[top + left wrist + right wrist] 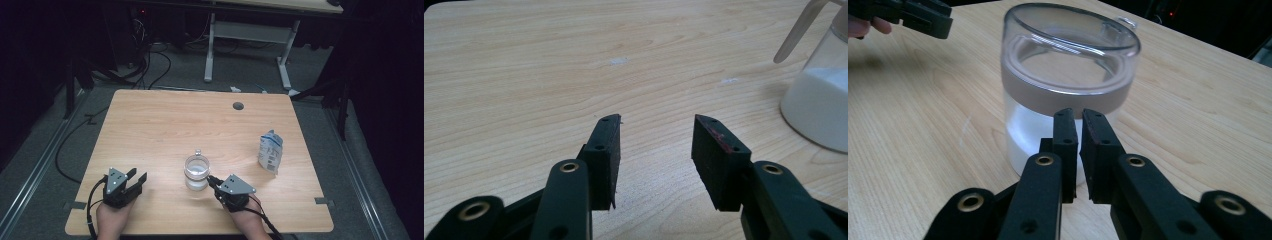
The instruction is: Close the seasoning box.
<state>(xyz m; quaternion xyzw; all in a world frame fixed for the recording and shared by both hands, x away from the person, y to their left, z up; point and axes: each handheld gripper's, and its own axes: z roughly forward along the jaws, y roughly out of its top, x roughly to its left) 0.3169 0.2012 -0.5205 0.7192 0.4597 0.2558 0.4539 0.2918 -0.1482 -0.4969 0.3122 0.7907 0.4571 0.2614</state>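
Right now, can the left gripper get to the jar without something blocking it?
Probably yes. The left gripper has its fingers open with nothing between them, and between it and the jar there is bare table. The right gripper sits on the jar's other side.

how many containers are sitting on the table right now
2. A clear lidded jar holding white powder stands near the table's front middle, just ahead of the right gripper. A blue-and-white pouch stands toward the right edge.

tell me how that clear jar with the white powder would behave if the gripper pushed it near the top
The jar looks rigid and smooth-walled, so it would probably slide on the table rather than flex. The white powder fills only its lower part, which likely keeps it bottom-heavy and hard to tip. Its round wall may slip off the right gripper.
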